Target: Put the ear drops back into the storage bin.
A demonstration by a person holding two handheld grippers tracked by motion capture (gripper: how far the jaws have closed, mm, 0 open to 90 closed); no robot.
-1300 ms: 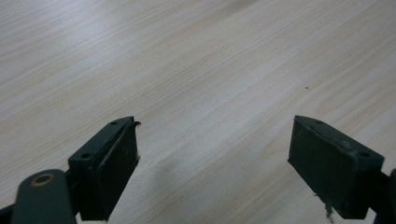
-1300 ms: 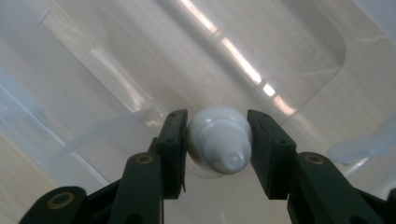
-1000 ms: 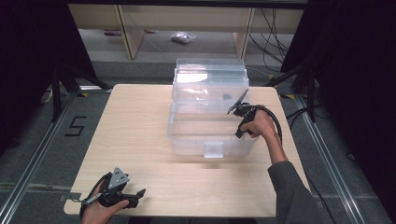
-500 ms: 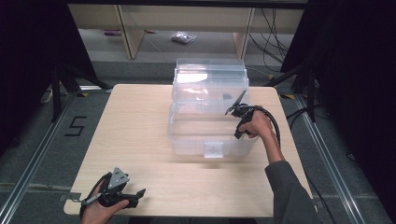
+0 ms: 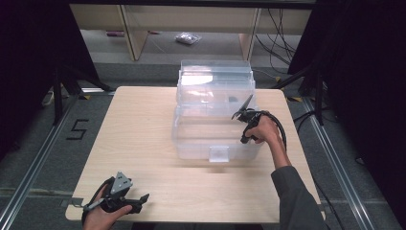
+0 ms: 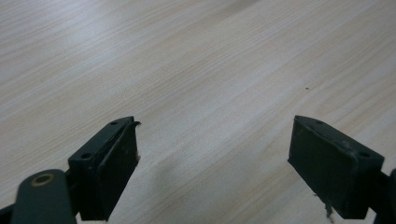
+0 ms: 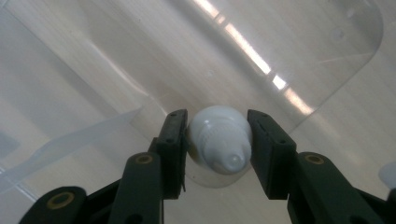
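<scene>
A clear plastic box [image 5: 191, 143] with a front latch stands mid-table, and a taller clear part [image 5: 215, 72] rises behind it. My right gripper [image 5: 242, 108] hangs over the box's right side, jaws pointing into it. In the right gripper view this gripper [image 7: 217, 116] is shut on a small white rounded thing [image 7: 219, 140], like a cap or bottle end, above the clear plastic [image 7: 280, 56]. My left gripper [image 5: 142, 198] rests at the table's front left. Its jaws stand wide apart over bare wood, and the gripper [image 6: 215, 126] is open with nothing between them.
The light wooden table [image 5: 139, 124] has bare wood left of and in front of the box. Dark stands and cables flank it on the floor. A shelf frame [image 5: 134, 33] with a small bag [image 5: 186, 38] stands beyond the far edge.
</scene>
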